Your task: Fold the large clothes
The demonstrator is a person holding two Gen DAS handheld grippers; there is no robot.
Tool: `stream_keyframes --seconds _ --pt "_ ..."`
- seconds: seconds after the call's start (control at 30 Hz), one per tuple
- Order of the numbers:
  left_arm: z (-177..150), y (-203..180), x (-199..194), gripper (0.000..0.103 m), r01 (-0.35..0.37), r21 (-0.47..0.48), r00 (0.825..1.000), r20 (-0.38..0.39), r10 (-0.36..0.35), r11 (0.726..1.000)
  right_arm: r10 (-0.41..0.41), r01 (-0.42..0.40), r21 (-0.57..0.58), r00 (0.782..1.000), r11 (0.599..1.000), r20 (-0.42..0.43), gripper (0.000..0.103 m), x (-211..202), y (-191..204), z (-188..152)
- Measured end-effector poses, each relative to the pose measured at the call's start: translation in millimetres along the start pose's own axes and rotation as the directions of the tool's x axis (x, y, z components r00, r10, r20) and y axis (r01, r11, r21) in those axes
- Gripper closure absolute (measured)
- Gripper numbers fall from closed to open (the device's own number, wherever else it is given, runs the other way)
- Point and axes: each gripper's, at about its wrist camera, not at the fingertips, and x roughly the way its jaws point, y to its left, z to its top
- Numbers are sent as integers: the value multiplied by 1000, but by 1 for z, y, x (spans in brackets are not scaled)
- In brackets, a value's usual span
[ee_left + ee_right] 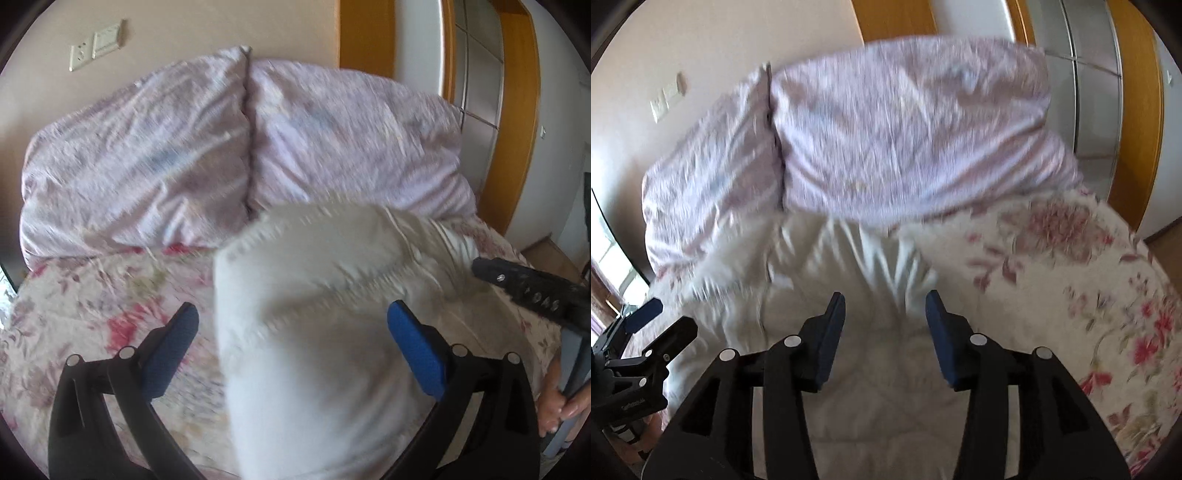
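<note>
I see the bed under its floral sheet, two lilac pillows at its head and the white garment lying across the middle. I judge a fold just laid and let go; next I need a fresh edge to grip. My left hand-held gripper stands wide, astride the cloth without pressing it; my right hand-held gripper stands partly apart above it, empty. Only the left view shows a hand on the other handle.

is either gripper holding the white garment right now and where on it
Neither. The left gripper and right gripper both stand open over the white garment, pads not pressing it.
</note>
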Motion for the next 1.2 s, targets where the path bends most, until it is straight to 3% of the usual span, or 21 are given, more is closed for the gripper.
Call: stream_keyframes --seconds 0.23,0.43,0.63,1.0,1.2 --pt "11 1 31 2 -36 52 999 -35 38 998 -65 65 1 997 998 -47 56 35 -6 0" --pt "6 -13 49 2 -30 70 997 -62 34 997 -50 52 31 997 998 -63 57 51 -20 -17" --pt "-1 -12 61 2 -12 42 997 -80 15 999 -18 21 63 998 998 -58 57 58 -27 -22" --pt "-12 -6 71 2 17 -5 998 -55 -18 1000 -37 39 44 998 998 -48 57 62 -23 -23" --pt "-10 -7 68 2 2 -5 998 -58 -2 1000 -40 42 39 997 998 -59 56 64 -23 -21"
